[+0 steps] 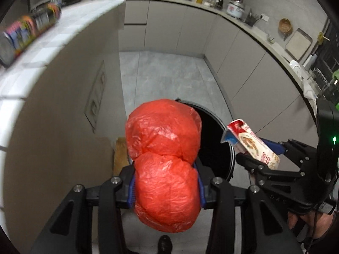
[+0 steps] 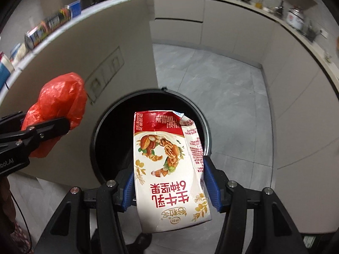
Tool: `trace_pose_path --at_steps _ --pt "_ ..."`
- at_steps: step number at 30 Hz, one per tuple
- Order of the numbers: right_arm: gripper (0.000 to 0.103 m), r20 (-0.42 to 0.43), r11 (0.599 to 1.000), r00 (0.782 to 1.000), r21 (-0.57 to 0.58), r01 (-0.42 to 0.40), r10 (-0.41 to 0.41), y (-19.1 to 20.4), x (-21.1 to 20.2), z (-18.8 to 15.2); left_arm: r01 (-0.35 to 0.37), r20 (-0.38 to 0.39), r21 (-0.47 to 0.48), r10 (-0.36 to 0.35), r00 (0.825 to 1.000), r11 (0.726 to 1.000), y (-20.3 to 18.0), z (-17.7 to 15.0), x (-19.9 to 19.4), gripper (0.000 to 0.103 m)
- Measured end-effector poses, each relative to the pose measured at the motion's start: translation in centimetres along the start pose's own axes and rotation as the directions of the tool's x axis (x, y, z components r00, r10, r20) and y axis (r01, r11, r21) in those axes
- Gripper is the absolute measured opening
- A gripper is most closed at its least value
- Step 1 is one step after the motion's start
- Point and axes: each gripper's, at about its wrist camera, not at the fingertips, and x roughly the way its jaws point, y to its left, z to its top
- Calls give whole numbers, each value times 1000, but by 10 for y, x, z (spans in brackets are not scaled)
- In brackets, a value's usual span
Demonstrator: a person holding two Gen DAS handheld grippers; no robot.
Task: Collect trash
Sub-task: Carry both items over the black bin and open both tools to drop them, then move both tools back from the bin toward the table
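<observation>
My left gripper (image 1: 166, 182) is shut on a crumpled red plastic bag (image 1: 164, 158), which bulges above and below the blue pads. Behind the bag stands a round black trash bin (image 1: 218, 148) with an open dark mouth. In the right wrist view my right gripper (image 2: 169, 182) is shut on a white and red milk carton (image 2: 167, 169), held over the trash bin (image 2: 110, 135). The carton (image 1: 252, 146) and the right gripper show at the right of the left wrist view. The red bag (image 2: 61, 103) hangs left of the bin, beside the island's wall.
A grey kitchen island (image 1: 53, 110) with a white tiled top rises at the left, a can (image 1: 29, 31) lying near its edge. A long counter (image 1: 264, 40) with pots, bottles and trays curves along the back and right. Grey floor tiles (image 2: 211, 80) stretch beyond the bin.
</observation>
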Motion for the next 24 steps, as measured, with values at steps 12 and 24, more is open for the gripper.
trace_pose_path --at_steps 12,24 --pt "78 -50 990 998 -134 -47 41 -12 53 -1 -43 33 -63 46 998 997 12 18 -11 96" --pt "79 -12 1000 1000 -16 1 -2 13 -4 14 -72 88 -89 80 993 993 23 19 -50 96"
